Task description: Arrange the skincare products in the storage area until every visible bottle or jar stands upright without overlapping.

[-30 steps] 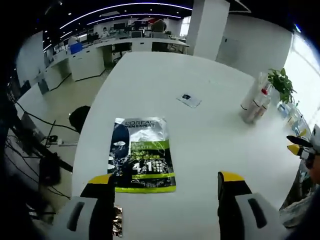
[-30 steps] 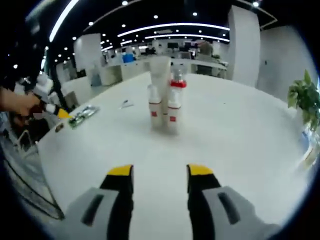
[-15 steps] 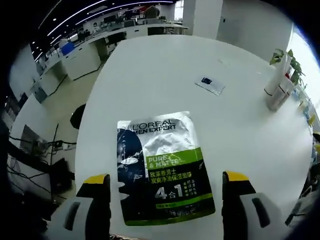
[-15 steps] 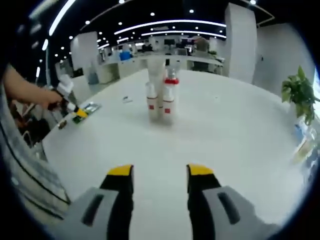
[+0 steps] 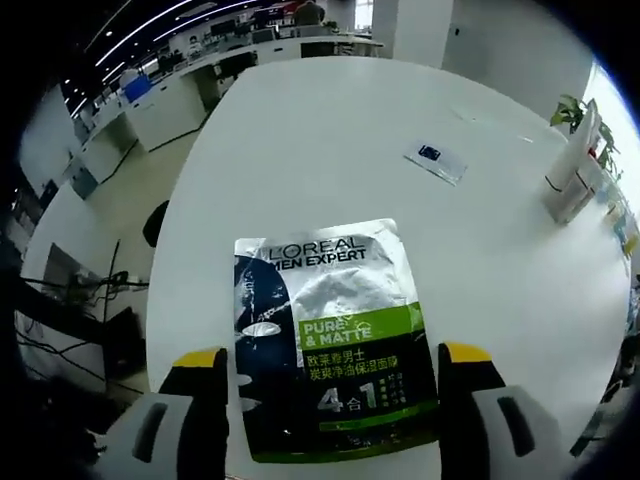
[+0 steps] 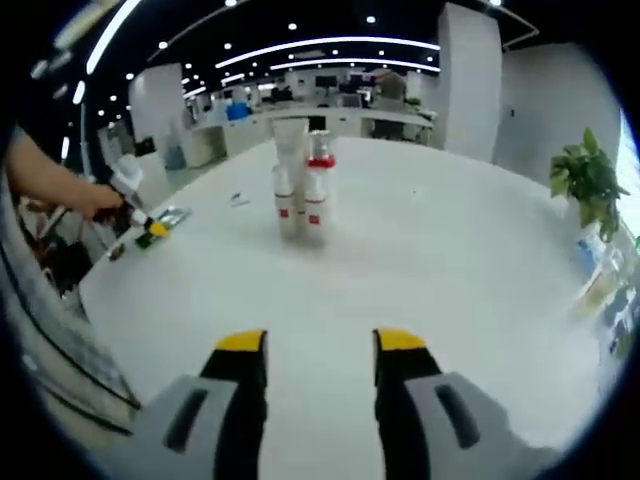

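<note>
On the white table, a flat L'Oréal sachet lies label-up near the edge, and everything else is best placed against it. The left gripper hovers just above the sachet with its yellow-tipped jaws spread wide, one on either side of the pack, holding nothing; that straddling stance suggests it is lining up to pinch the pack by its sides. Beyond the sachet, toward the table's middle, rests a small flat sample packet. Well apart from the sachet, at the far side, a cluster of bottles stands upright, close together.

In the right gripper view the same bottles rise ahead, a tall tube and a red-capped bottle among them; whether they touch cannot be told. The right gripper hangs low over bare tabletop, well short of them, jaws parted and empty, likely waiting its turn. The left gripper appears beside the sachet at the table's edge
</note>
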Action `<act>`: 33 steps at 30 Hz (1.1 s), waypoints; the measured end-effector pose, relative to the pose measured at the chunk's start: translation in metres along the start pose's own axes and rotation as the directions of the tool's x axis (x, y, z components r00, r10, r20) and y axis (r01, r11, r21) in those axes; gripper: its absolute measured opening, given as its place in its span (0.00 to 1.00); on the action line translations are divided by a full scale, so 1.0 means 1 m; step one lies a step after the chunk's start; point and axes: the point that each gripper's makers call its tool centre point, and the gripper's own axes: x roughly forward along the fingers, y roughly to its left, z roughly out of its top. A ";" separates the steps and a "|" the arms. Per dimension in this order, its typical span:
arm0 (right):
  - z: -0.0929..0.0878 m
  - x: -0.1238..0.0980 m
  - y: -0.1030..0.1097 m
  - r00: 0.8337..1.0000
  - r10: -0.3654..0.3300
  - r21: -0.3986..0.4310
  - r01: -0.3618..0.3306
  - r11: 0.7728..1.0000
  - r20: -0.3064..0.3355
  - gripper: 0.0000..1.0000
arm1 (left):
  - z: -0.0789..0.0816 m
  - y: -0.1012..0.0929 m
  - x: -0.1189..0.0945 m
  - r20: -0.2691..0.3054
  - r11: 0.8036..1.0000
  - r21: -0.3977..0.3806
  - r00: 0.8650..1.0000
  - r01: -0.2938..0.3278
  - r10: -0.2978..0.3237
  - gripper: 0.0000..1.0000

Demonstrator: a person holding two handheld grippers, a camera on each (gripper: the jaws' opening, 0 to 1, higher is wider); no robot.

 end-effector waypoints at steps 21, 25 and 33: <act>-0.010 0.004 0.005 1.000 0.020 -0.008 -0.021 1.000 -0.021 0.38 | -0.005 -0.011 -0.009 0.021 0.998 0.052 0.999 0.029 -0.031 0.41; -0.012 0.005 0.008 0.999 0.024 -0.002 -0.024 1.000 -0.024 0.38 | -0.005 -0.014 -0.008 0.022 0.997 0.068 0.999 0.039 -0.040 0.35; -0.010 0.005 0.010 0.999 0.030 0.000 -0.030 1.000 -0.017 0.38 | -0.012 -0.022 -0.012 0.014 0.994 0.075 0.997 0.081 -0.082 0.15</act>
